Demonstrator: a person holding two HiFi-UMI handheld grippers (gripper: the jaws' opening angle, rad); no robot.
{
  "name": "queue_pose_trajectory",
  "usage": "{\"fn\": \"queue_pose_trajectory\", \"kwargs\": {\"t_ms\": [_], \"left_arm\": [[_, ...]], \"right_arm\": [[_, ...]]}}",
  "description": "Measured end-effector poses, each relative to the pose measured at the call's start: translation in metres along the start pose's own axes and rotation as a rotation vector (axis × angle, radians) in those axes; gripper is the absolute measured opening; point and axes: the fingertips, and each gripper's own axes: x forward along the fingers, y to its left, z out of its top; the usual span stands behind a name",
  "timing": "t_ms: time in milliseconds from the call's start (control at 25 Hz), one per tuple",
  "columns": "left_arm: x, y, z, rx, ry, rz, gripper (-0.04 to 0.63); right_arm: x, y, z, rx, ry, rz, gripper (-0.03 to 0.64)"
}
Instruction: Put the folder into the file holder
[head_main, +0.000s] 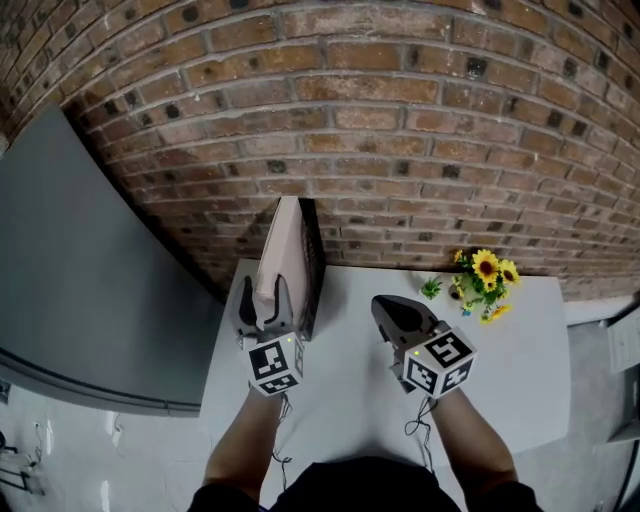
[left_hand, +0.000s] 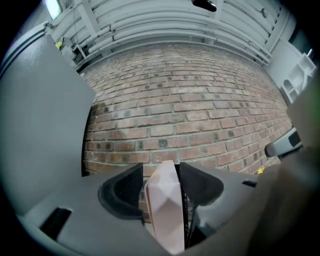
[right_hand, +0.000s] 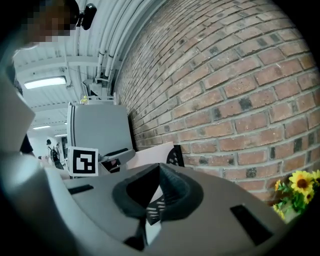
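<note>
A pale pink folder (head_main: 280, 250) stands upright in the black mesh file holder (head_main: 313, 270) at the back of the white table, against the brick wall. My left gripper (head_main: 262, 300) straddles the folder's near edge, jaws apart. In the left gripper view the folder (left_hand: 167, 205) rises between the pads with a gap on the left side, the holder's mesh (left_hand: 188, 220) just right of it; the left gripper (left_hand: 161, 182) is open. My right gripper (head_main: 388, 312) hovers over the table's middle, shut and empty. From the right gripper (right_hand: 159, 175) view, folder (right_hand: 152, 155) and holder (right_hand: 175, 156) lie ahead.
Yellow artificial flowers (head_main: 485, 280) sit at the table's back right by the wall. A tall grey cabinet (head_main: 70, 290) stands left of the table (head_main: 520, 360). The brick wall (head_main: 400, 150) runs right behind the holder.
</note>
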Motion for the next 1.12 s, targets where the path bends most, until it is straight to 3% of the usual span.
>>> {"fn": "queue_pose_trajectory", "kwargs": {"t_ms": [360,720,880,1040,1120], "left_arm": [[-0.084,-0.004,0.040,0.035,-0.034,0.129,0.216],[-0.171,-0.043,0.054,0.028,0.010,0.228,0.215],[-0.205,-0.067,0.058,0.009,0.047,0.236,0.151],[-0.240,-0.082,0.046,0.016,0.119,0.253,0.032],[-0.253,-0.088,0.039,0.013,0.157,0.254,0.012]], "right_arm": [[-0.029,0.024,0.009,-0.033,-0.002,0.145,0.003],[-0.080,0.047,0.013,-0.069,-0.005,0.296,0.003],[-0.104,0.052,0.011,-0.069,0.001,0.347,0.003],[-0.119,0.061,-0.002,-0.066,0.008,0.398,0.003],[-0.125,0.066,-0.010,-0.056,0.017,0.417,0.003]]}}
